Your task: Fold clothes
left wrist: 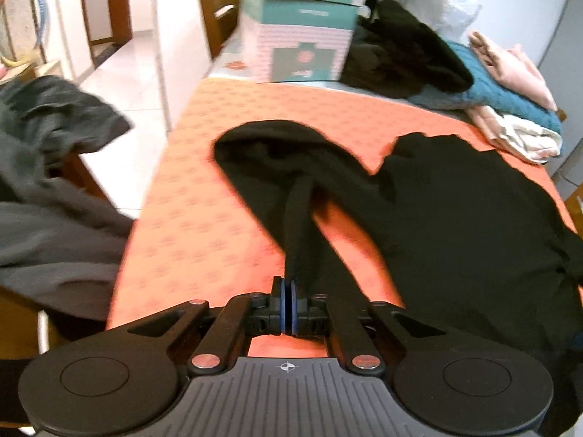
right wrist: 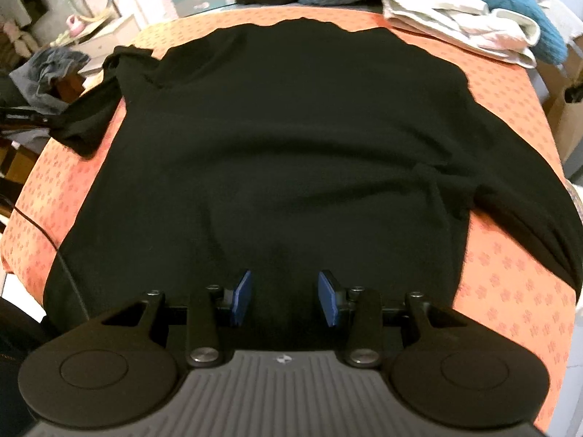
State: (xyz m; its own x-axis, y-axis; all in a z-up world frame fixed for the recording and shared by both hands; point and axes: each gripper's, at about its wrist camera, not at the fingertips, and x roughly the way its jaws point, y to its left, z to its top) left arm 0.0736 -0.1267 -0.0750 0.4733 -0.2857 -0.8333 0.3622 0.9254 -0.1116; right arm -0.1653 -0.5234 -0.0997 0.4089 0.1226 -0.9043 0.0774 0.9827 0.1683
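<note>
Pinching black sweater (left wrist: 455,218) sleeve: left gripper (left wrist: 288,291) clenched; right gripper (right wrist: 285,296) released, over body.

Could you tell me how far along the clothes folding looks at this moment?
Done: a folded stack sits at the table's far corner. In hand: the left gripper, jaws shut, pinches the black sweater by its sleeve. Left: its body lies flat, unfolded; the right gripper hovers open.
</note>
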